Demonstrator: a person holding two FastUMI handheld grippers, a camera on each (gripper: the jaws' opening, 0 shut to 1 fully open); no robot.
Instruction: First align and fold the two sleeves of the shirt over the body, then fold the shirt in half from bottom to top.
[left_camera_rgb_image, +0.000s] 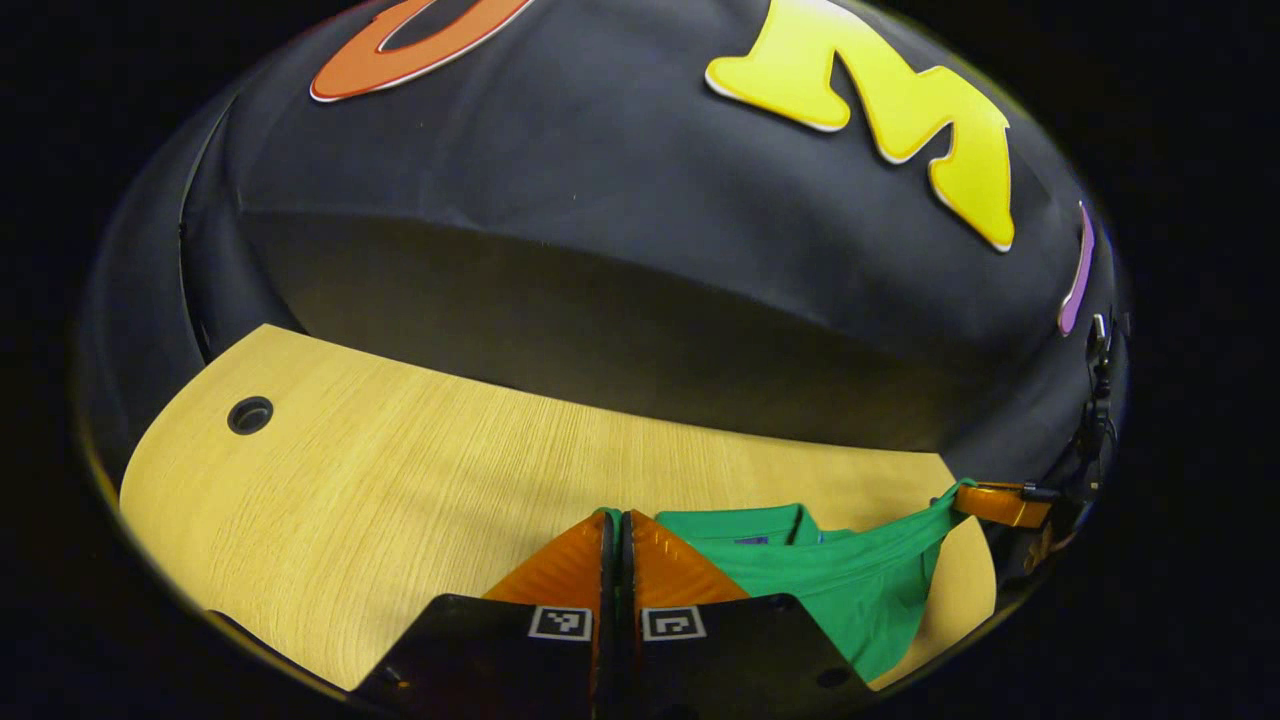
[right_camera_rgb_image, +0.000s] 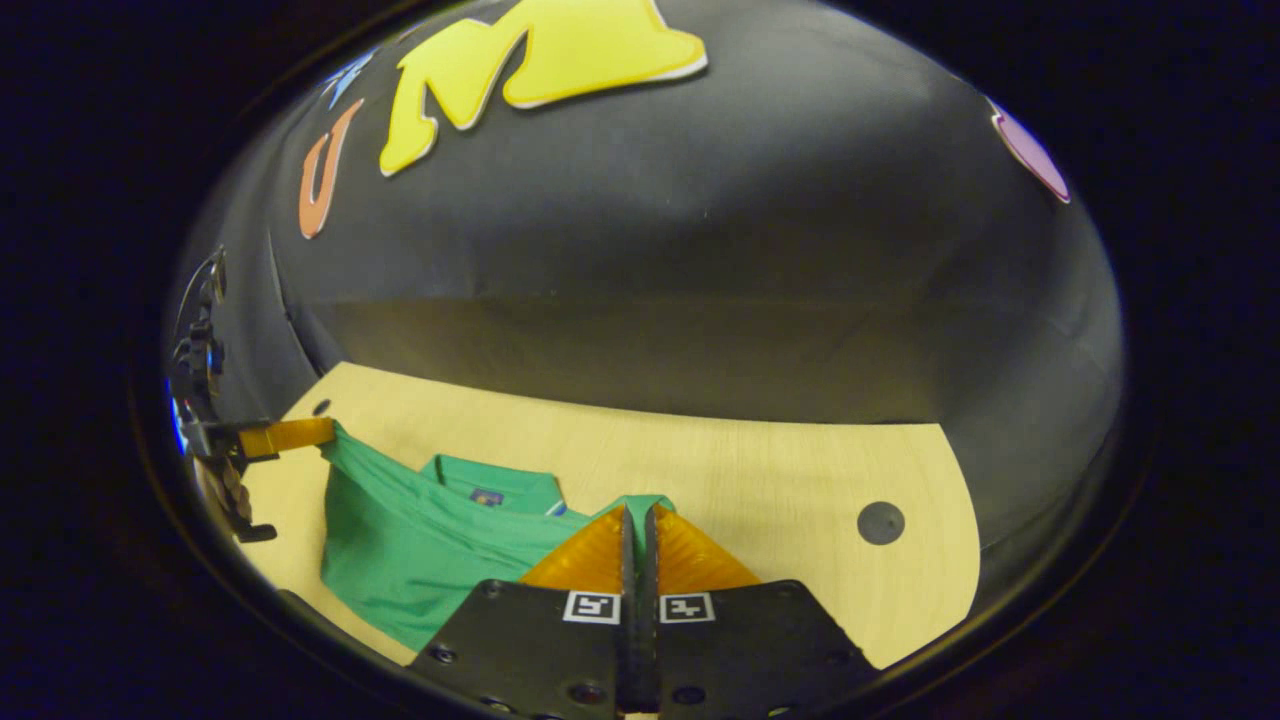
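1. A pale wooden table (left_camera_rgb_image: 400, 480) is lying under the work, with a round cable hole (left_camera_rgb_image: 250, 415) near its far corner and the booth's black cloth wall behind.
2. The green shirt (right_camera_rgb_image: 420, 550) is hanging stretched between both grippers, its collar (right_camera_rgb_image: 490, 485) resting on the table.
3. The left gripper (left_camera_rgb_image: 613, 530) is pinching a shirt edge, fingers closed on the fabric.
4. The right gripper (right_camera_rgb_image: 637, 525) is likewise clamping the fabric, its fingers pressed together.
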